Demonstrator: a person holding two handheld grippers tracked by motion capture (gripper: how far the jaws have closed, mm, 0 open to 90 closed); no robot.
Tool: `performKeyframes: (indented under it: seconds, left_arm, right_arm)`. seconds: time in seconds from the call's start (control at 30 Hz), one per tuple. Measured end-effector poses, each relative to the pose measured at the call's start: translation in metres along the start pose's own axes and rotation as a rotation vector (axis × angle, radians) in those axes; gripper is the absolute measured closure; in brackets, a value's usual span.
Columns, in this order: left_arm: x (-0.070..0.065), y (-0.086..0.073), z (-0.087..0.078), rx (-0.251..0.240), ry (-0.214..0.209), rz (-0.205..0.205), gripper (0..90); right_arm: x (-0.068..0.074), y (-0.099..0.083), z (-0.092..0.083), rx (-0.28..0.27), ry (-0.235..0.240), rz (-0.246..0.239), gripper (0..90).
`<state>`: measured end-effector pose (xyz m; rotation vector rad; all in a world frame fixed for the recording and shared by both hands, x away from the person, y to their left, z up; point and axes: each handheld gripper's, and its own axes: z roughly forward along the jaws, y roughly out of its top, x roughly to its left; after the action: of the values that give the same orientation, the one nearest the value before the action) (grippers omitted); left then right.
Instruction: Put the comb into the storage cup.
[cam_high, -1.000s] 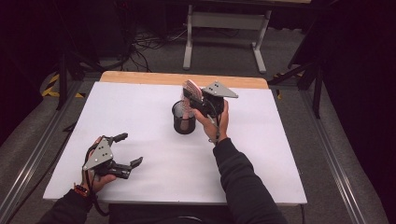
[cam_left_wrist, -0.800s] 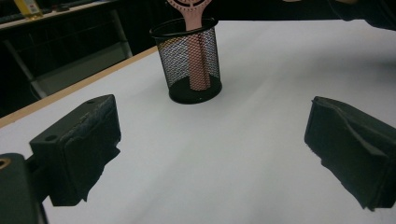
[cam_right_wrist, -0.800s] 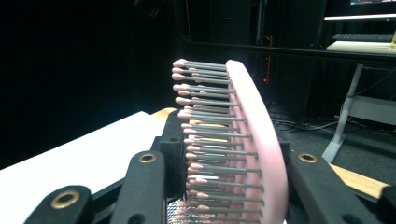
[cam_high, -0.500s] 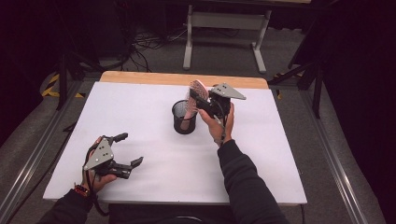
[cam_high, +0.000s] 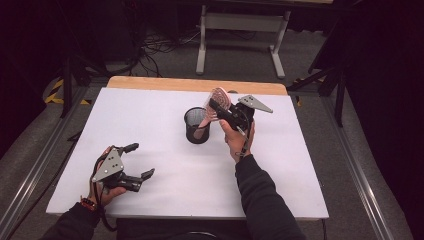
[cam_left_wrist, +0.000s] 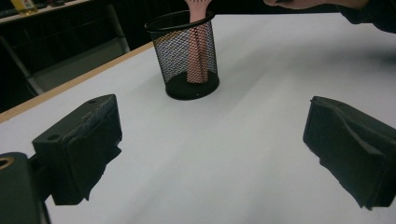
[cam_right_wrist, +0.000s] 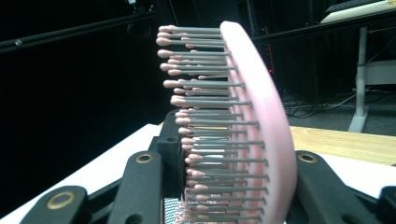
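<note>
A pink hairbrush (cam_high: 218, 100) with grey bristles leans out of a black mesh cup (cam_high: 197, 126) at the table's middle, its handle down inside the cup (cam_left_wrist: 189, 60). My right gripper (cam_high: 221, 108) is shut on the brush head, one jaw against the bristles and one behind its back (cam_right_wrist: 261, 126). In the left gripper view the pink handle (cam_left_wrist: 198, 56) shows through the mesh. My left gripper (cam_high: 141, 160) rests low at the front left of the table. It is open with nothing between its jaws (cam_left_wrist: 210, 149).
The white table top (cam_high: 150, 110) has a wooden strip along its far edge (cam_high: 195, 84). Behind it stand a grey metal frame (cam_high: 240, 30) and floor cables. Dark stands flank the table on both sides.
My right gripper has shifted slightly to the right with the brush head, tilting the brush more. Its handle stays in the cup. The left gripper has not moved.
</note>
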<state>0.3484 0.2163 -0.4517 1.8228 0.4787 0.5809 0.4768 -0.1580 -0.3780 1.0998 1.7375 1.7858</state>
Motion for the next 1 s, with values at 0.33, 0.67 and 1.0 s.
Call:
performKeyframes:
  seconds: [0.33, 0.67, 1.0]
  left_arm:
    - [0.0, 0.001, -0.001, 0.003, 0.005, 0.014, 5.8]
    - [-0.001, 0.001, 0.0, 0.002, 0.008, 0.019, 5.8]
    - [-0.001, 0.001, 0.0, 0.005, 0.008, 0.016, 5.8]
  right_arm:
    - [0.003, 0.004, 0.0, 0.009, -0.024, -0.022, 61.9]
    - [0.0, 0.012, -0.009, 0.066, -0.055, -0.101, 54.5]
    - [0.003, 0.015, -0.014, 0.109, -0.069, -0.165, 43.3]
